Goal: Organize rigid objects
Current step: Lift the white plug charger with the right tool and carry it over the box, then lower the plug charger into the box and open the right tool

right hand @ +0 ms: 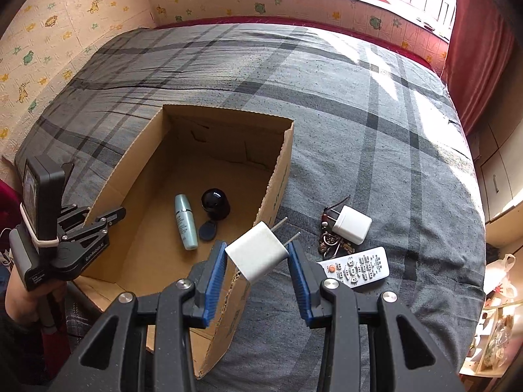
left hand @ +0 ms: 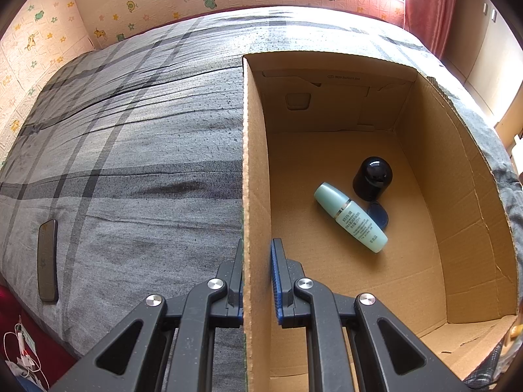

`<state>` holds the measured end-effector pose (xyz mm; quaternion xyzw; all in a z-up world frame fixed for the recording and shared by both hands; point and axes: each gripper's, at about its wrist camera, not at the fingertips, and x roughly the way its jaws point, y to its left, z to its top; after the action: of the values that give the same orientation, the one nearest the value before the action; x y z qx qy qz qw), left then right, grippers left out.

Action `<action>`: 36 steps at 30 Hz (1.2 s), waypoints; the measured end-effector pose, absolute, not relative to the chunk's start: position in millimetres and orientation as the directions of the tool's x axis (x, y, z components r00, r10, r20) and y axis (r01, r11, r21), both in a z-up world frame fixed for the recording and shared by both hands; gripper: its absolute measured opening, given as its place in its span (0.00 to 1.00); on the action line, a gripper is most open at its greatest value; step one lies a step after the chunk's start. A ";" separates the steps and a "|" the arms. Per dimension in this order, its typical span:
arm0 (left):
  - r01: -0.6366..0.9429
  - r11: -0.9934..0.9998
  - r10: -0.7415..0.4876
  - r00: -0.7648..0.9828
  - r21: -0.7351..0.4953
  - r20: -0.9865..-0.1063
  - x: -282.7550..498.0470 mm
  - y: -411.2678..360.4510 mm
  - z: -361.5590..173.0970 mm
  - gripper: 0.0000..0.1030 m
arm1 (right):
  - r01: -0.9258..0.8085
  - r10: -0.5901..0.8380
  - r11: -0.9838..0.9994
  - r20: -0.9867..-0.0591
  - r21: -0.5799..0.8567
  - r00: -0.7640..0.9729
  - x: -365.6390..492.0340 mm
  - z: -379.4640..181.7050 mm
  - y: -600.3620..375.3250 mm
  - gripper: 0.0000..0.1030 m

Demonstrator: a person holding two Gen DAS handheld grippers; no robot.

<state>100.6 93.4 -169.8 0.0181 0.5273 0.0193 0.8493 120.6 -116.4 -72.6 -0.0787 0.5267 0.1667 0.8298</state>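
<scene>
Right gripper (right hand: 256, 256) clamped on white charger (right hand: 256, 254), tilted, above cardboard box (right hand: 278, 176) right wall. Left gripper (left hand: 258, 261) pinching box's left wall. Box on grey plaid bedspread (right hand: 376, 124); cartoon wallpaper (right hand: 49, 23), red curtain (right hand: 474, 49) behind.

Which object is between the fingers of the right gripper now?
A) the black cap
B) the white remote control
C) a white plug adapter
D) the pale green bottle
C: the right gripper holds a white plug adapter above the cardboard box edge, prongs pointing away.
</scene>
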 end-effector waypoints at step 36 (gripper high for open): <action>-0.014 0.999 0.047 0.443 0.045 -0.895 101.4 93.5 -171.7 0.13 | -0.458 0.103 0.889 -0.967 -0.015 0.231 157.4 -165.6 -9.6 0.40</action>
<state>101.4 93.5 -171.7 0.0156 0.5272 0.0179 0.8494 157.4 -9.6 -165.6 -0.1496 0.5927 0.1820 0.7702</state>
